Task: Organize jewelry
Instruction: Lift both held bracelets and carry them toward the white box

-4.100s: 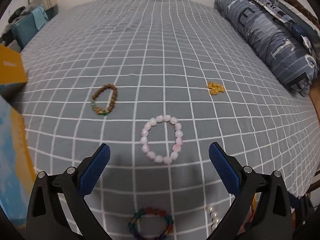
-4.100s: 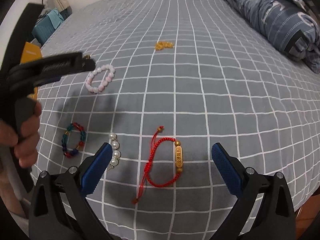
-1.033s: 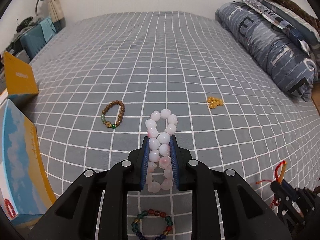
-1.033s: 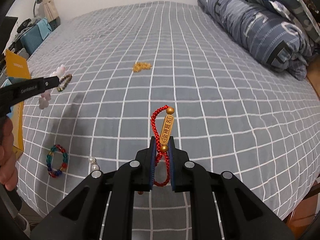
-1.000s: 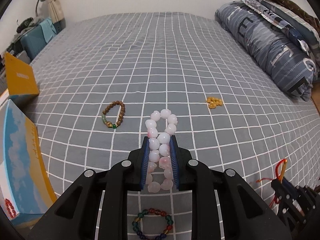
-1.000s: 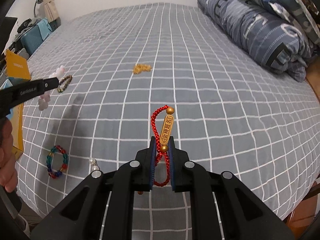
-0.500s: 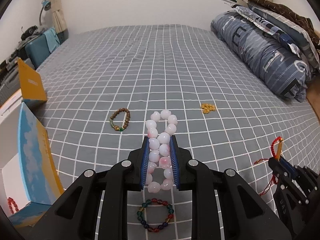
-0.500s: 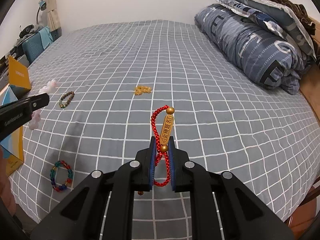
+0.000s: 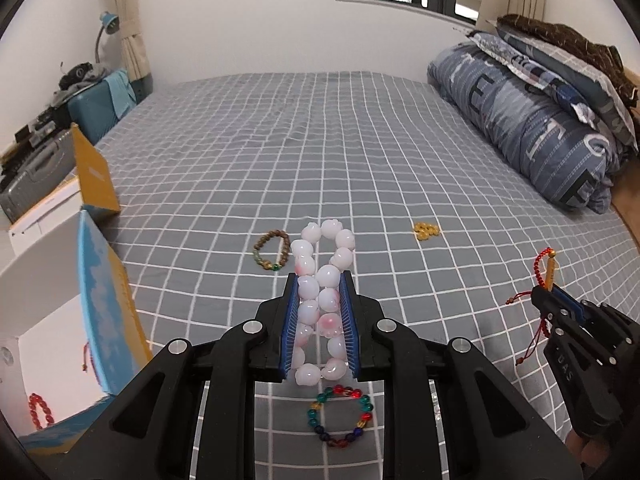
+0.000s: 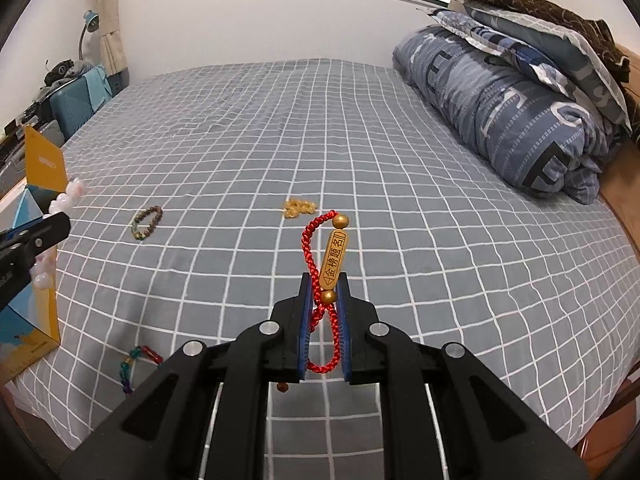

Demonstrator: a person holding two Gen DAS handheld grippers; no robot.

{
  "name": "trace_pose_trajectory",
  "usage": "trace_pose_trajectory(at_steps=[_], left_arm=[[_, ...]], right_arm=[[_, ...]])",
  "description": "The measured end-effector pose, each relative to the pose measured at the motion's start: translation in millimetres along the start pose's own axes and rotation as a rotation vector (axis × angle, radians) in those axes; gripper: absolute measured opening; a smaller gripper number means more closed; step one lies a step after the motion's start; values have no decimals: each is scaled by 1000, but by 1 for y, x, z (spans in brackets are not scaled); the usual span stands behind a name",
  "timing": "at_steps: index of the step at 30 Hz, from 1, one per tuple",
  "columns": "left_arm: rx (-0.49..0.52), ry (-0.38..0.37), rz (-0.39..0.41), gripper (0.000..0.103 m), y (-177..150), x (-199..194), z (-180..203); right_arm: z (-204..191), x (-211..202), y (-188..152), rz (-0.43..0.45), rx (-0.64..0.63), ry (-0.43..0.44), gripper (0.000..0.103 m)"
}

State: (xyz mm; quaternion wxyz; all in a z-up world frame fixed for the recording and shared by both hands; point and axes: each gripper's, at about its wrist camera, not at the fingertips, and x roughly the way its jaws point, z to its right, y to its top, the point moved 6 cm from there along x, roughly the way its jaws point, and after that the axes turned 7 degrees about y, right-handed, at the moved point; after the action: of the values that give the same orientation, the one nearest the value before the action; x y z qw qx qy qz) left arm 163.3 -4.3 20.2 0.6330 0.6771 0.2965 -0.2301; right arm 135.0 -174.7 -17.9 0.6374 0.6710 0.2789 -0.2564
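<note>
My left gripper (image 9: 320,280) is shut on a pale pink bead bracelet (image 9: 322,300), lifted above the grey checked bed (image 9: 320,152). My right gripper (image 10: 323,282) is shut on a red cord bracelet with a gold charm (image 10: 334,258), also off the bed. On the sheet lie a brown bead bracelet (image 9: 271,250), a small gold piece (image 9: 426,231) and a multicoloured bead bracelet (image 9: 339,417). An open blue and yellow box (image 9: 60,332) stands at the left edge with a red bead bracelet (image 9: 39,411) inside. The right gripper (image 9: 550,292) shows at the right of the left wrist view.
Folded blue quilts and pillows (image 9: 536,120) line the right side of the bed. A yellow box flap (image 9: 94,176), a teal suitcase (image 9: 100,108) and a desk lamp (image 9: 108,24) stand beyond the left edge. The far half of the sheet holds nothing.
Both grippers have risen with their bracelets and tilted up, so the wall and window now show. The left one has shifted so more of the open box is in view.
</note>
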Motion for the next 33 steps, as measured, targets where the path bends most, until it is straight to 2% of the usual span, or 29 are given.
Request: trace_pose_trajectory(at_steps=[13,33], left_arm=[[-48,66,17,20,-3,-20,-59],[-188,202,39,20,-20,-52,-186]], right_arm=[[-60,-1,23,9,-52,51,11],[-208,-5,44,36,-183,217,11]])
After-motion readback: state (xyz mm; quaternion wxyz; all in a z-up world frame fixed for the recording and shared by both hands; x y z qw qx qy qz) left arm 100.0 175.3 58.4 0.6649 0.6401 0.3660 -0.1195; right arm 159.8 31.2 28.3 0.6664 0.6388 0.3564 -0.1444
